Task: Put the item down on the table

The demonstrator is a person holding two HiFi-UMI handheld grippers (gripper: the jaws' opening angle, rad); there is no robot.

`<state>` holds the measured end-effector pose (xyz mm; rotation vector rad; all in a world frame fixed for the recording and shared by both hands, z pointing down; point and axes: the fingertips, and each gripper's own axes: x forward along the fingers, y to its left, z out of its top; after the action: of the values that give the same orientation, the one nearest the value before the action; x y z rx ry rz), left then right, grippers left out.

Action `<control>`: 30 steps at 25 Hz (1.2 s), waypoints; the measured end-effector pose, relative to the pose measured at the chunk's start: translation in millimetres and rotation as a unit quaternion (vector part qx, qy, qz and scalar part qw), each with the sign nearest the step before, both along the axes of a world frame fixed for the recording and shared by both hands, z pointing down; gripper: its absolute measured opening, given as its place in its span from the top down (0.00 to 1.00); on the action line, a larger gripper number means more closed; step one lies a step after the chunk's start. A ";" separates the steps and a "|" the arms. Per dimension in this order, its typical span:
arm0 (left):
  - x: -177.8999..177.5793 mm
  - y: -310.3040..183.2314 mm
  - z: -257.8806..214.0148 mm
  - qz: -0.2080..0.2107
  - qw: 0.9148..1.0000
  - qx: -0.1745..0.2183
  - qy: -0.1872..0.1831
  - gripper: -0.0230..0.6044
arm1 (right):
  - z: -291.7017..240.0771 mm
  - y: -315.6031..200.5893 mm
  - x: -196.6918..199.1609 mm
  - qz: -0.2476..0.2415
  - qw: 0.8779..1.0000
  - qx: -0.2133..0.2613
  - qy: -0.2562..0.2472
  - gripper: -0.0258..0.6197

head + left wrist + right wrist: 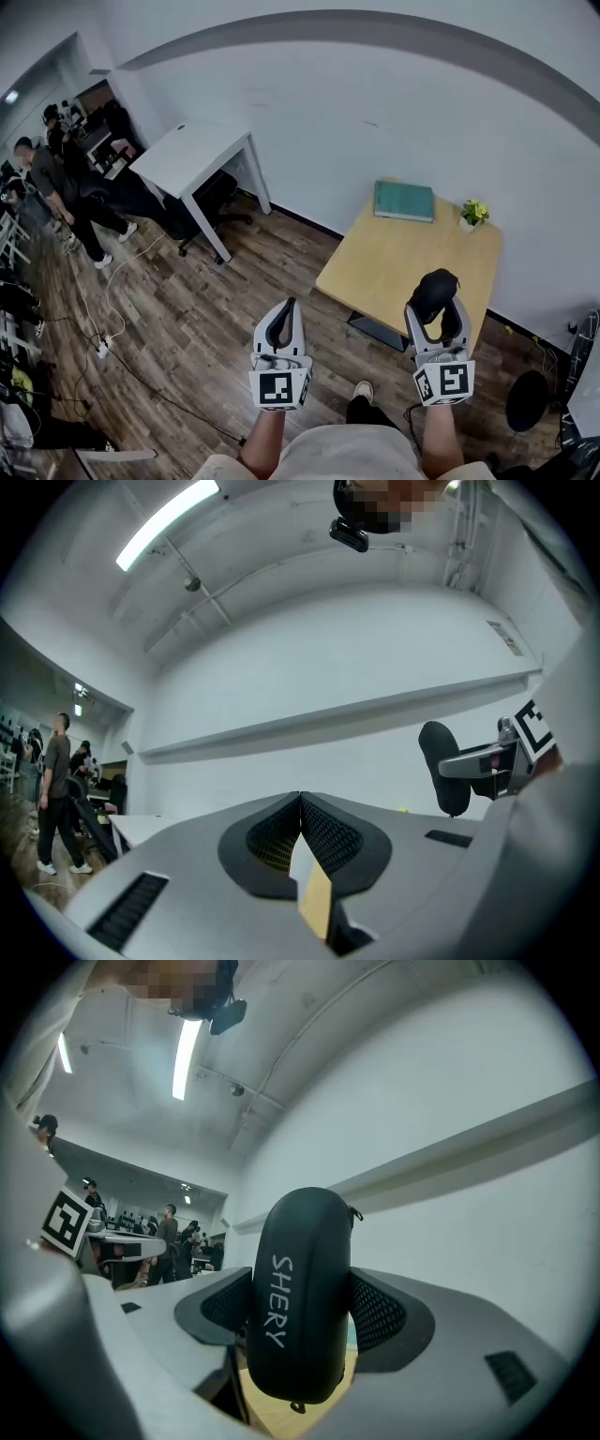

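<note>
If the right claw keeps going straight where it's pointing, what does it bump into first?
Probably the white wall. The right claw, shut on the black case, points out over the wooden table, seemingly above it. Depth is unclear, so it might catch the green book first.

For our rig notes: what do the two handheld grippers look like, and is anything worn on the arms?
The left gripper and right gripper both have light grey bodies, black mesh-textured pads lining the jaws, and a white cube with black square markers at the rear. No sleeves cover the forearms.
</note>
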<state>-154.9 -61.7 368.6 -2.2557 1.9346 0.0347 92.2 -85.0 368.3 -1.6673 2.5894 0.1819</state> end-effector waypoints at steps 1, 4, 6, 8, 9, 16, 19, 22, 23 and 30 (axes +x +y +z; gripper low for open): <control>6.0 -10.1 -2.6 0.001 1.000 0.002 -0.001 0.95 | -1.3 -9.8 5.0 -0.001 1.000 0.001 -0.001 0.44; 24.6 -37.1 -8.2 0.004 1.000 0.002 -0.007 0.95 | -3.8 -36.3 21.4 0.000 1.000 0.000 -0.003 0.44; 38.7 -56.2 -9.7 0.007 1.000 0.001 -0.010 0.95 | -4.4 -54.1 33.8 0.001 1.000 0.000 -0.005 0.44; 54.2 -75.4 -10.7 0.012 1.000 0.001 -0.014 0.95 | -3.2 -71.1 47.0 0.003 1.000 -0.001 -0.005 0.44; 62.0 -84.5 -11.3 0.015 1.000 0.001 -0.016 0.95 | -1.9 -79.1 53.6 0.003 1.000 -0.003 -0.005 0.44; 100.7 -137.5 -13.4 0.015 1.000 0.002 -0.023 0.95 | 4.2 -132.2 89.6 -0.004 1.000 -0.011 -0.009 0.44; 105.6 -151.6 -11.4 0.009 1.000 -0.001 -0.026 0.95 | 4.7 -149.1 94.9 -0.008 1.000 -0.010 -0.010 0.44; 106.3 -163.0 -7.0 0.006 1.000 -0.007 -0.026 0.95 | 8.5 -161.7 95.8 -0.011 1.000 -0.014 -0.013 0.44; 106.6 -166.9 -5.7 0.006 1.000 -0.008 -0.025 0.95 | 10.5 -165.7 95.7 -0.012 1.000 -0.016 -0.013 0.44; 101.7 -198.8 -1.1 0.013 0.999 -0.011 -0.031 0.95 | 16.1 -195.6 85.5 -0.012 1.000 -0.020 -0.010 0.44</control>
<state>-53.2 -260.4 367.5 -2.2666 1.8841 -0.0533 177.7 -280.6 384.4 -1.6418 2.6134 0.1115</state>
